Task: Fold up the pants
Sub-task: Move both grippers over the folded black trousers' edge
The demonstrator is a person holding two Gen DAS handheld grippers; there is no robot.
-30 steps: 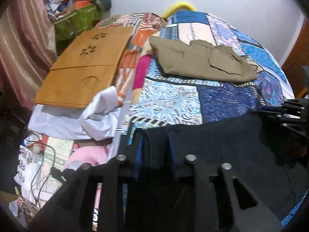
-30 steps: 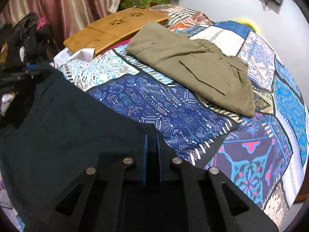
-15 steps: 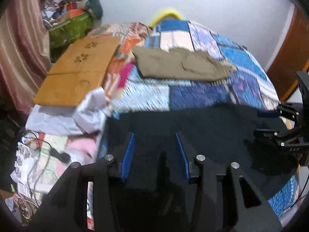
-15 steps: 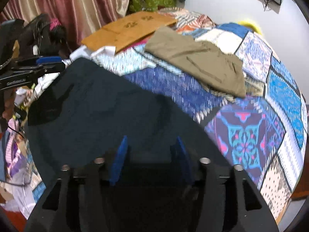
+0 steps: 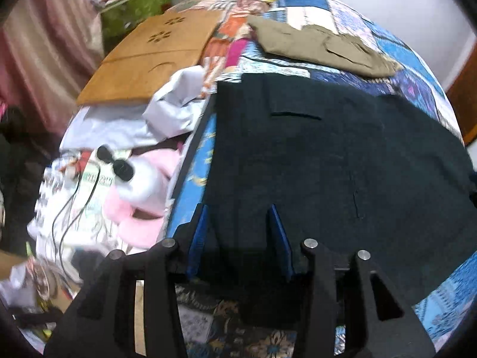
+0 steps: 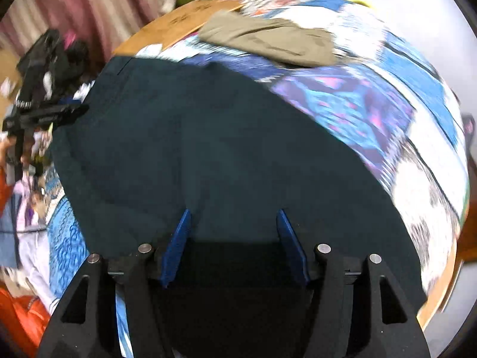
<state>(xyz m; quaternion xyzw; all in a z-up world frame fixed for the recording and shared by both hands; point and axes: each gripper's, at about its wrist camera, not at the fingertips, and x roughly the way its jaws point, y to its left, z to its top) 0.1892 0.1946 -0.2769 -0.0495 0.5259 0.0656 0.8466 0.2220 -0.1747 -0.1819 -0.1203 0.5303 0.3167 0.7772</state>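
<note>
Dark navy pants point(image 5: 328, 161) lie spread flat on the patchwork bedspread point(image 5: 417, 89), a back pocket slit facing up. They also fill the right wrist view point(image 6: 208, 149). My left gripper point(image 5: 238, 214) is open, its blue pads point(image 5: 198, 232) apart over the pants' near left edge, holding nothing. My right gripper point(image 6: 234, 217) is open, its blue pads point(image 6: 177, 244) wide apart over the pants' near edge. The left gripper shows at the far left of the right wrist view point(image 6: 38, 113).
Folded olive pants point(image 5: 322, 47) lie at the far side of the bed, also in the right wrist view point(image 6: 268, 41). A wooden lap table point(image 5: 149, 56) sits at the left. White cloth point(image 5: 173, 104), a pink plush point(image 5: 140, 194) and cables clutter the left edge.
Both grippers let go of the dark pants and opened wide. The pants dropped flat onto the bedspread. Both cameras tilted down towards the near edge.
</note>
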